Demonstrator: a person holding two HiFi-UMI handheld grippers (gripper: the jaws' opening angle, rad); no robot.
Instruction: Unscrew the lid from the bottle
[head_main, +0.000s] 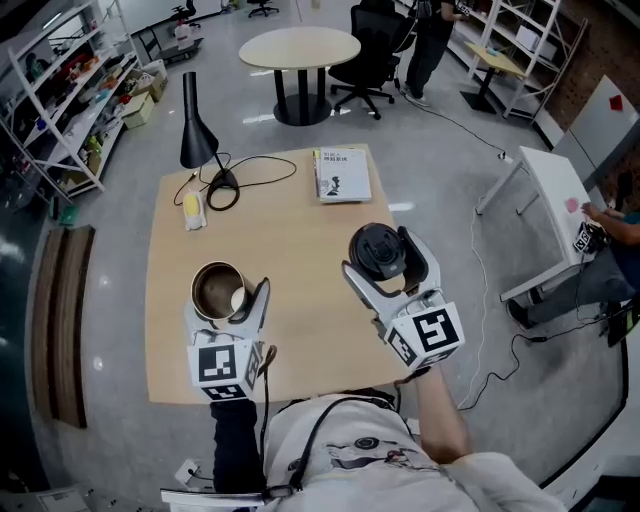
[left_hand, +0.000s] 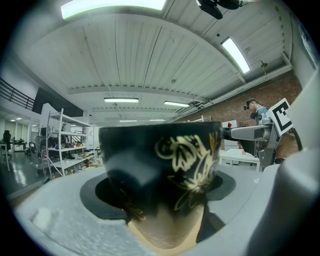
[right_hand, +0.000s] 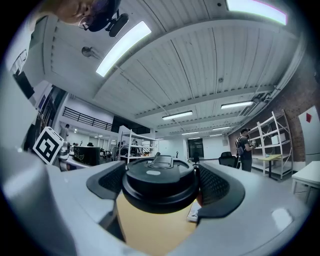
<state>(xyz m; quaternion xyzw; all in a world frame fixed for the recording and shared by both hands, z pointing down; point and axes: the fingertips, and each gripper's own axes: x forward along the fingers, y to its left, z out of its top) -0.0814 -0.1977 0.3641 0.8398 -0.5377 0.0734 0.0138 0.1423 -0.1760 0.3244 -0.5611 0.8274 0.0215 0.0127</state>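
Note:
A dark bottle (head_main: 219, 290) with a gold flower pattern (left_hand: 190, 160) stands upright over the table's near left, its mouth open and its metal inside showing. My left gripper (head_main: 226, 302) is shut on the bottle's body. The black lid (head_main: 377, 250) is off the bottle and sits apart to the right, above the table. My right gripper (head_main: 386, 264) is shut on it, and in the right gripper view the lid (right_hand: 159, 182) fills the gap between the dark pads (right_hand: 220, 187). The bottle's base is hidden by the left gripper.
The wooden table (head_main: 300, 225) carries a black cone lamp (head_main: 195, 125) with a looped cable (head_main: 250, 168), a yellow item (head_main: 193, 208) and a booklet (head_main: 342, 175) along its far edge. A white desk (head_main: 555, 195) and a seated person (head_main: 618, 228) are to the right. A round table (head_main: 300, 47) is beyond.

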